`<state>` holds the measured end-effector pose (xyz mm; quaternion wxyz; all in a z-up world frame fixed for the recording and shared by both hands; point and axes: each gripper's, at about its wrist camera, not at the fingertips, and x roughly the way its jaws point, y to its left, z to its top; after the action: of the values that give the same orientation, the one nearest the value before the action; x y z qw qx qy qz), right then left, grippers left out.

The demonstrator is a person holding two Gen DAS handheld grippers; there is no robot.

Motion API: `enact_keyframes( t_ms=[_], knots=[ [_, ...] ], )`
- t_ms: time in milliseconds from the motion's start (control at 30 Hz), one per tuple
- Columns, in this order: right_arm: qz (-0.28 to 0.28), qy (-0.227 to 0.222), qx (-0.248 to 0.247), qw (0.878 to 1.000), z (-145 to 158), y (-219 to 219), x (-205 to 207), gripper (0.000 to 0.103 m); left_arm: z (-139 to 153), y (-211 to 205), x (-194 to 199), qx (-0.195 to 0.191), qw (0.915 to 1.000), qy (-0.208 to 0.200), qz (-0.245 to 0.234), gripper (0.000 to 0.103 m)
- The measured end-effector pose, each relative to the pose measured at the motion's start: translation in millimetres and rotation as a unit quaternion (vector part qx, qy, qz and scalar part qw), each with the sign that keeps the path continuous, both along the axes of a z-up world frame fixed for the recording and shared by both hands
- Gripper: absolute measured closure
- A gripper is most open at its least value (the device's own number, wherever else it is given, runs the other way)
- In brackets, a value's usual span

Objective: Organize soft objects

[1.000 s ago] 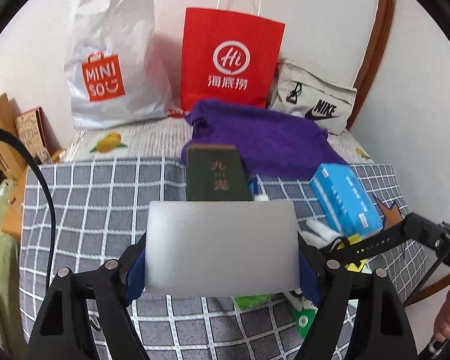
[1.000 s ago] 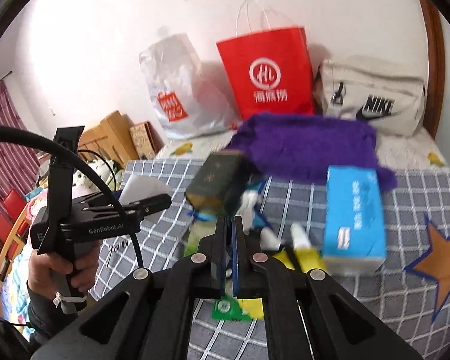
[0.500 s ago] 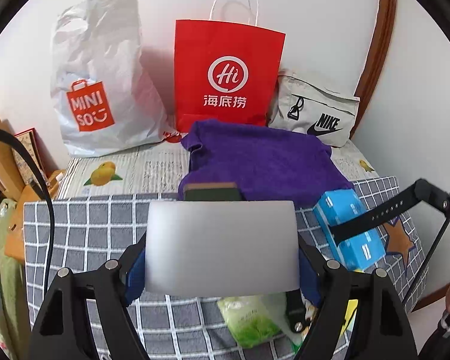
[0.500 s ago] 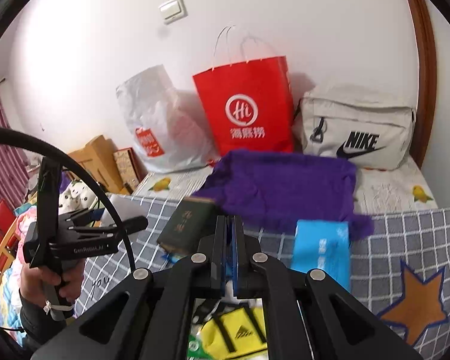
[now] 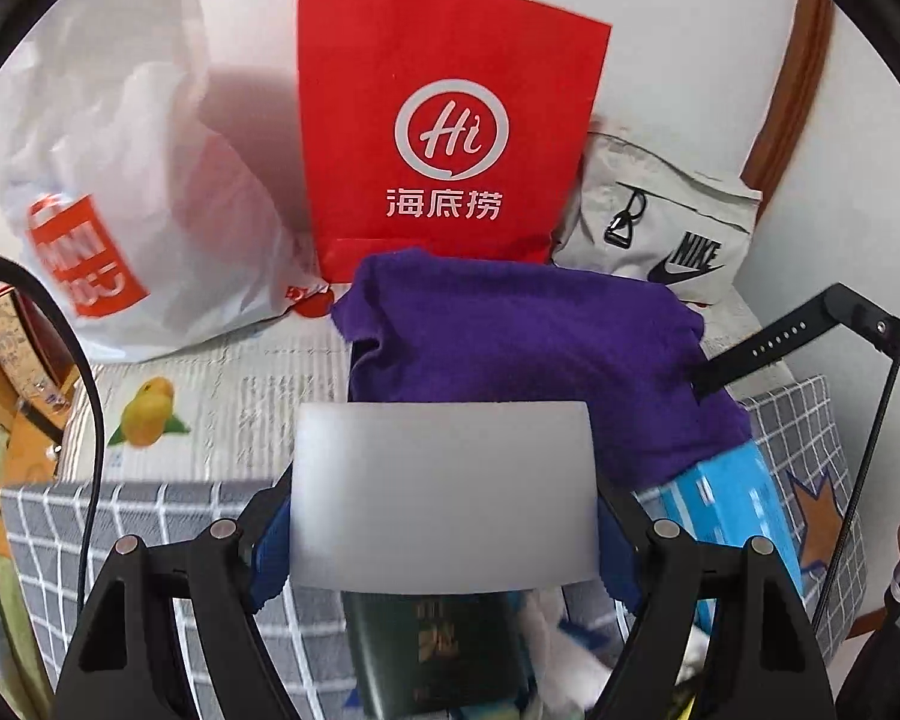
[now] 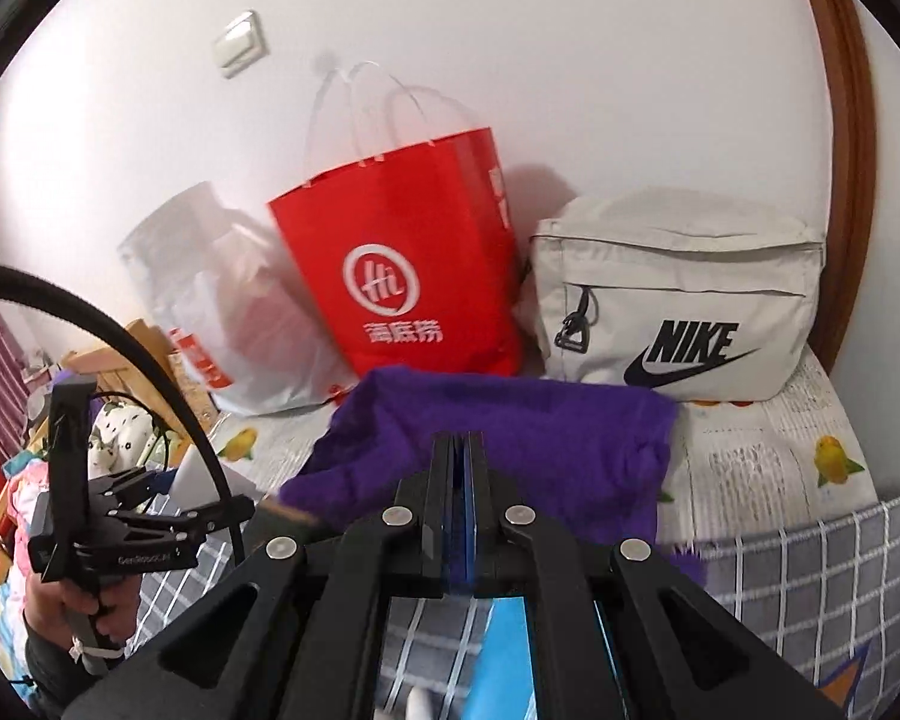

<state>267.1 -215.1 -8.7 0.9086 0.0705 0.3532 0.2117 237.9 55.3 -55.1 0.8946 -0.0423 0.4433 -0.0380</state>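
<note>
Leaning against the wall at the upper left of the left wrist frame is a white plastic bag (image 5: 120, 228) with an orange patch, where the letters "MINI SO" are blurred but readable. In the upper middle stands a red paper bag (image 5: 450, 138) with a white circle logo "Hi" and three Chinese characters under it. To its right lies a beige pouch (image 5: 660, 222) with "NIKE" and the swoosh in black. Below these, in the middle, a purple towel (image 5: 528, 348) is crumpled on the bed, touching the foot of the red bag. At the lower right a blue tissue pack (image 5: 726, 516) lies on the grey checked blanket (image 5: 48, 528), its print too blurred to read. At the bottom centre is a dark green booklet (image 5: 432, 648) with gold characters I cannot read.

The left gripper (image 5: 444, 480) has its fingers spread wide on both sides of a flat white-grey block (image 5: 444, 480) and holds it between the blue pads. In the right wrist frame, the right gripper (image 6: 462, 510) has its fingers pressed together with nothing visible between them; on the other gripper, at the lower left, I can read "GenRobot.AI" only partly.
</note>
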Motion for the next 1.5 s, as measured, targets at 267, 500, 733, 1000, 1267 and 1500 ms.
enact_keyframes(
  t_ms=[267, 500, 733, 1000, 1267, 1500],
  knots=[
    [-0.013, 0.039, 0.032, 0.999, -36, -7, 82, 0.1, -15, -9, 53, -0.001, 0.9997, 0.022, -0.003, 0.023],
    [0.009, 0.07, 0.063, 0.996, -64, -1, 118, 0.1, -22, -20, 86, 0.0, 0.9995, 0.03, -0.012, 0.023],
    [-0.025, 0.093, -0.008, 0.995, -92, -16, 127, 0.1, -38, -31, 123, 0.018, 0.9985, 0.047, -0.021, 0.023],
    [-0.018, 0.119, -0.062, 0.991, -115, -26, 134, 0.094, -62, -32, 155, 0.032, 0.9965, 0.078, -0.007, 0.023],
    [0.005, 0.127, -0.096, 0.987, -125, -25, 134, 0.064, -78, -34, 181, 0.038, 0.9939, 0.103, -0.001, 0.023],
    [0.003, 0.117, -0.118, 0.986, -125, -24, 133, 0.04, -88, -34, 194, 0.051, 0.9917, 0.118, -0.001, 0.022]
  ],
)
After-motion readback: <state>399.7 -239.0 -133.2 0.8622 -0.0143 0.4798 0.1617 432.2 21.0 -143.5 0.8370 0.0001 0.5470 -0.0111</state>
